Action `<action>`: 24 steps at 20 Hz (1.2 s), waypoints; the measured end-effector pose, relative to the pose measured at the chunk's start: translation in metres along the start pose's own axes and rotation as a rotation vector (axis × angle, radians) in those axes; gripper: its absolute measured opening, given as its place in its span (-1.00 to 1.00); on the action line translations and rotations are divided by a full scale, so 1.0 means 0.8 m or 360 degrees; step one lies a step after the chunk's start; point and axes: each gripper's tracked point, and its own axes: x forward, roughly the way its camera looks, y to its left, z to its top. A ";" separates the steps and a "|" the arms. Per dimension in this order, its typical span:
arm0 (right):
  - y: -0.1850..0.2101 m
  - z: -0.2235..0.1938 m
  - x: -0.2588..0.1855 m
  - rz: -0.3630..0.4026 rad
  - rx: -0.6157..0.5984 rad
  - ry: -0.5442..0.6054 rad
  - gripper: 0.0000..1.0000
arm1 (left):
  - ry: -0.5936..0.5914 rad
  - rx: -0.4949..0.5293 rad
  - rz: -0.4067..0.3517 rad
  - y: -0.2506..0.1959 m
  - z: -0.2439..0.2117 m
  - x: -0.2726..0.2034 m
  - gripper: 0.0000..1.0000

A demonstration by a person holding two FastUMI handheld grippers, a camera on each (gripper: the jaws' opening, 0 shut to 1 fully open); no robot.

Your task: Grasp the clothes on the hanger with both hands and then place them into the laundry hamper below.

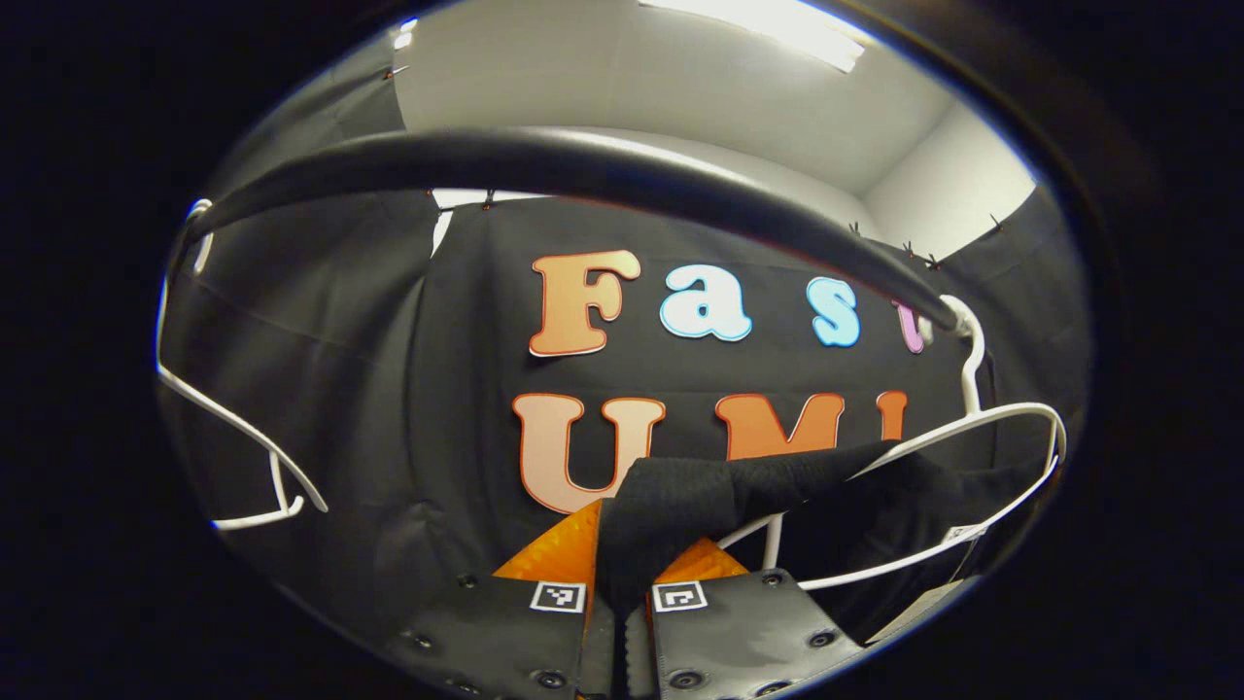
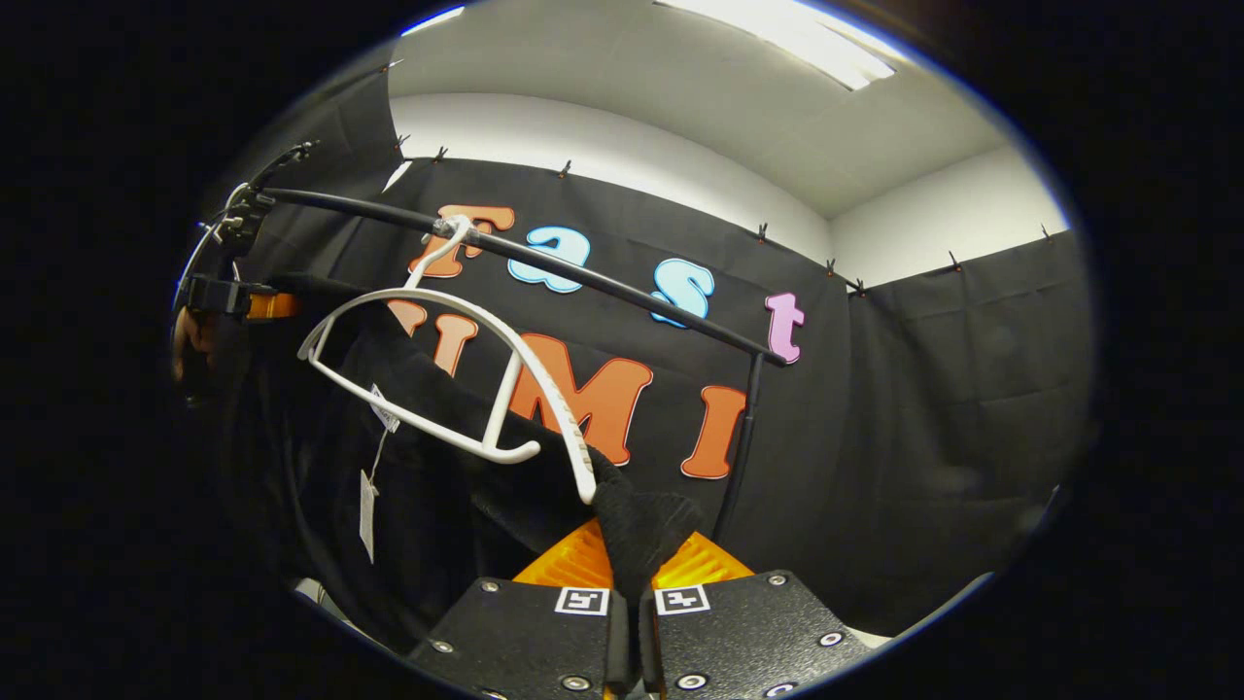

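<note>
The black garment (image 2: 428, 486) is draped over a white hanger (image 2: 505, 389) on the black rail (image 2: 583, 277), at roughly 9 o'clock in the right gripper view and 3 o'clock in the left gripper view, where the hanger (image 1: 1011, 437) hooks the rail (image 1: 583, 170) overhead. It looks like soft, thick knit: light, floppy, not slippery, nothing fragile about it, so it can be expected to sag and stretch once lifted off (a paper tag (image 2: 367, 515) dangles from it and could snag). A shoulder edge on each side seems the sensible place to hold, and that is what's pinched: the left gripper (image 1: 618, 595) is clamped on a fold of cloth (image 1: 680, 506), the right gripper (image 2: 632, 601) likewise on the other end. Beyond it, black cloth walls and a white ceiling with a strip light (image 2: 826, 44) are seen. A second hanger (image 1: 243, 457) sits at 9 o'clock.
</note>
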 end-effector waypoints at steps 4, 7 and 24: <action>0.006 -0.010 -0.003 0.0010 0.0033 0.0020 -0.94 | 0.0096 0.0028 -0.0005 -0.006 -0.038 0.013 -0.78; 0.015 -0.031 -0.003 0.0043 0.0054 0.0086 -0.94 | 0.0215 0.0108 -0.0043 -0.012 -0.076 0.026 -0.78; 0.099 -0.034 -0.040 0.0231 0.0167 0.0117 -0.94 | 0.0308 0.0207 0.0112 0.046 -0.134 -0.050 -0.78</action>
